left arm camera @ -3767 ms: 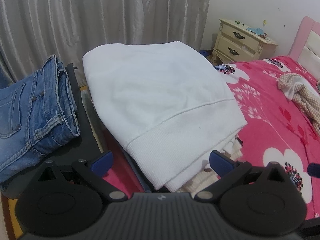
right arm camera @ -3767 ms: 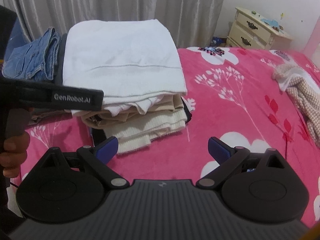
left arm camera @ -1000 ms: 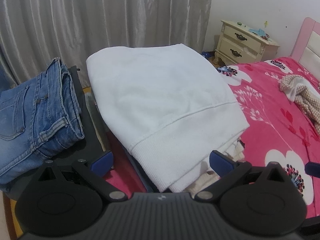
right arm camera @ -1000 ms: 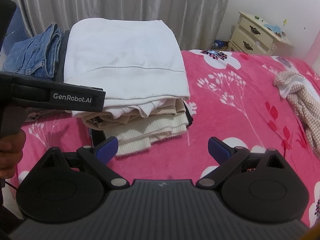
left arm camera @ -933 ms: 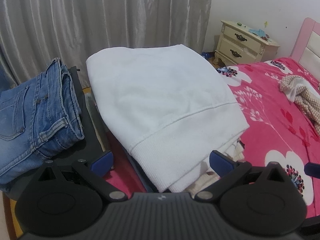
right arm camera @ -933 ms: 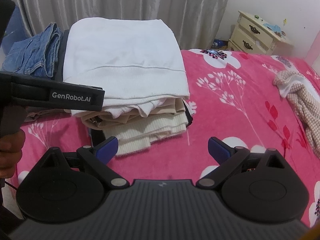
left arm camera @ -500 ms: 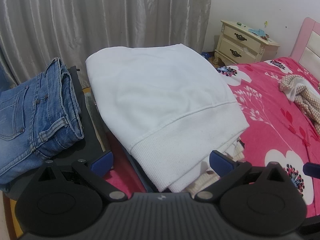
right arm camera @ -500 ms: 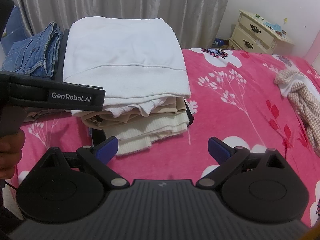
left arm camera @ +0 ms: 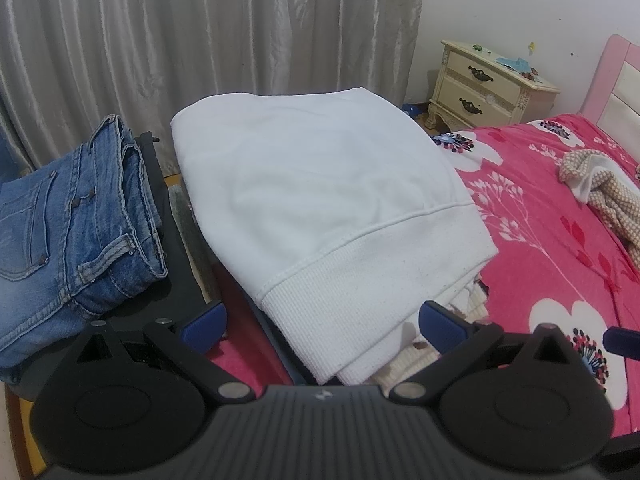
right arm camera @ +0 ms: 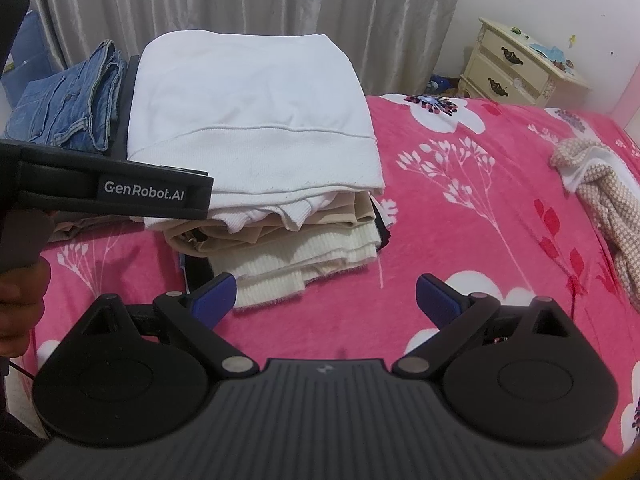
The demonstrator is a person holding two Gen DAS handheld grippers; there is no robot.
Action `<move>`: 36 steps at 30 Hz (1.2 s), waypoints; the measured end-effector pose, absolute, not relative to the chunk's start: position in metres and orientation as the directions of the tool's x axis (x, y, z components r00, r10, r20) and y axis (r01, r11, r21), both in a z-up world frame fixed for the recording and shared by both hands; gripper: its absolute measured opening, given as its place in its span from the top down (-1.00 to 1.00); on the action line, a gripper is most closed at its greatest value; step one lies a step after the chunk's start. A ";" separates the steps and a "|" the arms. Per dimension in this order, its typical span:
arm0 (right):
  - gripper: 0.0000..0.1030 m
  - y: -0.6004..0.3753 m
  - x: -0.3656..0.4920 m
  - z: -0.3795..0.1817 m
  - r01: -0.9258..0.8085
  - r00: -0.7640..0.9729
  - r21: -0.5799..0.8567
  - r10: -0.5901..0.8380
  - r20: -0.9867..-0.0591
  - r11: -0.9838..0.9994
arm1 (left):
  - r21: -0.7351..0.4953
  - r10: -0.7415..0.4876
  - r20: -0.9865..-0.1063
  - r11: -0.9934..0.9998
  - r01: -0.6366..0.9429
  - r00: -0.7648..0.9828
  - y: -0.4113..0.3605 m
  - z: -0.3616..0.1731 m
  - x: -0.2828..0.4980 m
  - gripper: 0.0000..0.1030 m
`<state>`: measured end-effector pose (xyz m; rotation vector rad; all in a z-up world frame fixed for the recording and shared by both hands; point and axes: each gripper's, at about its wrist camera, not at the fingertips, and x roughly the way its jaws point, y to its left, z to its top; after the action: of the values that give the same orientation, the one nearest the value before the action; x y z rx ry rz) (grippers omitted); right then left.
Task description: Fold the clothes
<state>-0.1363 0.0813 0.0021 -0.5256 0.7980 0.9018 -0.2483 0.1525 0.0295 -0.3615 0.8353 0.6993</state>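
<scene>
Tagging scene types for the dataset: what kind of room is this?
Almost certainly a home bedroom. There's a bed with a pink floral blanket and pink headboard, a cream nightstand against the wall, and grey curtains behind a stack of folded clothes.

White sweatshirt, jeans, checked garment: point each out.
white sweatshirt [right arm camera: 248,120]: right wrist view, middle of its top panel.
jeans [left arm camera: 72,216]: left wrist view, upper denim face.
checked garment [right arm camera: 612,208]: right wrist view, its checked knit part.

Black grippers [right arm camera: 324,300], blue-tipped jaws, "GenRobot.AI" marking.
</scene>
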 end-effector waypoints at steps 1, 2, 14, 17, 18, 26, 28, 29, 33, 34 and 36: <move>-0.88 0.081 -0.136 0.002 -0.845 0.373 -0.075 0.483 -0.793 0.529 | -0.026 0.420 -0.777 0.724 -0.689 0.470 0.152 0.029 -0.248 -1.00; -0.88 0.081 -0.136 0.002 -0.845 0.372 -0.075 0.482 -0.793 0.529 | -0.026 0.419 -0.777 0.724 -0.689 0.470 0.152 0.029 -0.248 -1.00; -0.88 0.083 -0.135 0.001 -0.845 0.371 -0.073 0.481 -0.795 0.530 | -0.028 0.415 -0.779 0.726 -0.688 0.470 0.153 0.029 -0.248 -1.00; -0.88 0.083 -0.135 0.001 -0.845 0.370 -0.074 0.481 -0.795 0.529 | -0.027 0.417 -0.779 0.723 -0.690 0.468 0.152 0.029 -0.248 -1.00; -0.88 0.083 -0.135 0.001 -0.845 0.370 -0.075 0.480 -0.795 0.529 | -0.027 0.418 -0.779 0.723 -0.690 0.468 0.152 0.029 -0.249 -1.00; -0.88 0.082 -0.135 0.001 -0.846 0.369 -0.073 0.481 -0.795 0.528 | -0.026 0.419 -0.778 0.723 -0.691 0.468 0.152 0.029 -0.249 -1.00; -0.88 0.082 -0.135 0.001 -0.847 0.368 -0.073 0.482 -0.795 0.527 | -0.027 0.418 -0.778 0.724 -0.690 0.469 0.152 0.029 -0.248 -1.00; -0.88 0.082 -0.135 0.000 -0.847 0.368 -0.073 0.481 -0.796 0.527 | -0.027 0.418 -0.778 0.724 -0.689 0.469 0.153 0.029 -0.249 -1.00; -0.88 0.082 -0.135 0.000 -0.847 0.367 -0.072 0.480 -0.796 0.527 | -0.027 0.418 -0.778 0.723 -0.690 0.469 0.153 0.029 -0.249 -1.00; -0.88 0.083 -0.135 0.000 -0.846 0.367 -0.072 0.480 -0.797 0.528 | -0.028 0.418 -0.778 0.723 -0.690 0.469 0.153 0.029 -0.249 -1.00; -0.88 0.083 -0.135 0.000 -0.846 0.367 -0.072 0.480 -0.797 0.528 | -0.028 0.417 -0.779 0.723 -0.691 0.468 0.153 0.028 -0.249 -1.00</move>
<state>-0.1350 0.0828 -0.0004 -0.5268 0.8057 0.9043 -0.2487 0.1529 0.0285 -0.3653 0.8381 0.6978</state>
